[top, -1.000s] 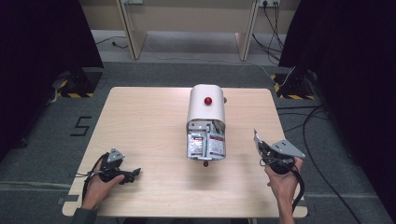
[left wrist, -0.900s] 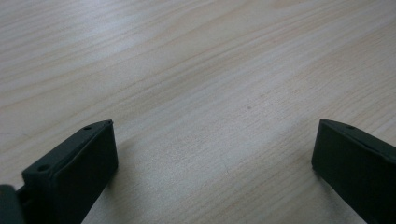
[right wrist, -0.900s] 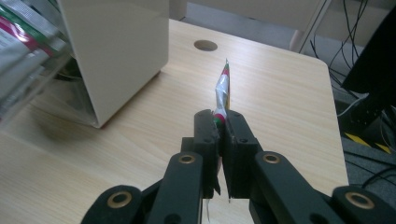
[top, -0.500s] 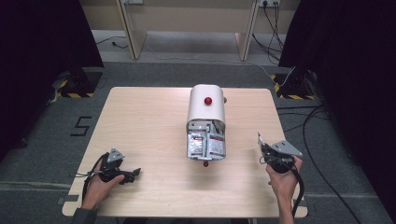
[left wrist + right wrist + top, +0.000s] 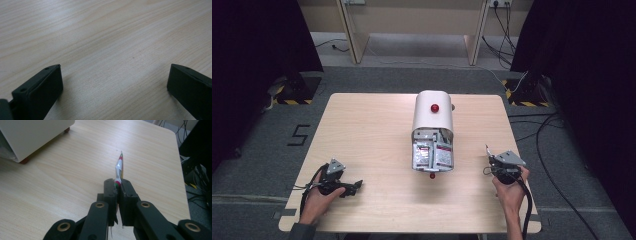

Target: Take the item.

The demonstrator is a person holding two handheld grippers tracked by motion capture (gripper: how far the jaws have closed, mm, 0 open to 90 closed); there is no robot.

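Note:
A white rounded box (image 5: 432, 116) with a red knob on top lies in the middle of the table, its open end facing me and stuffed with silvery packets (image 5: 433, 154). My right gripper (image 5: 119, 183) is shut on a thin silver packet (image 5: 119, 166) with red and green print, held edge-on above the table right of the box (image 5: 30, 135). From above, that right gripper (image 5: 490, 156) sits near the table's right edge. My left gripper (image 5: 357, 186) rests low at the front left, and its jaws stand wide open over bare wood (image 5: 112, 62).
The wooden table (image 5: 372, 130) has open surface to the left and front of the box. Beyond it are dark curtains, cables on grey floor (image 5: 557, 150), and wooden furniture legs (image 5: 349, 30) at the back.
My right gripper with the packet has drifted slightly right and toward me. The left gripper and the box have stayed put.

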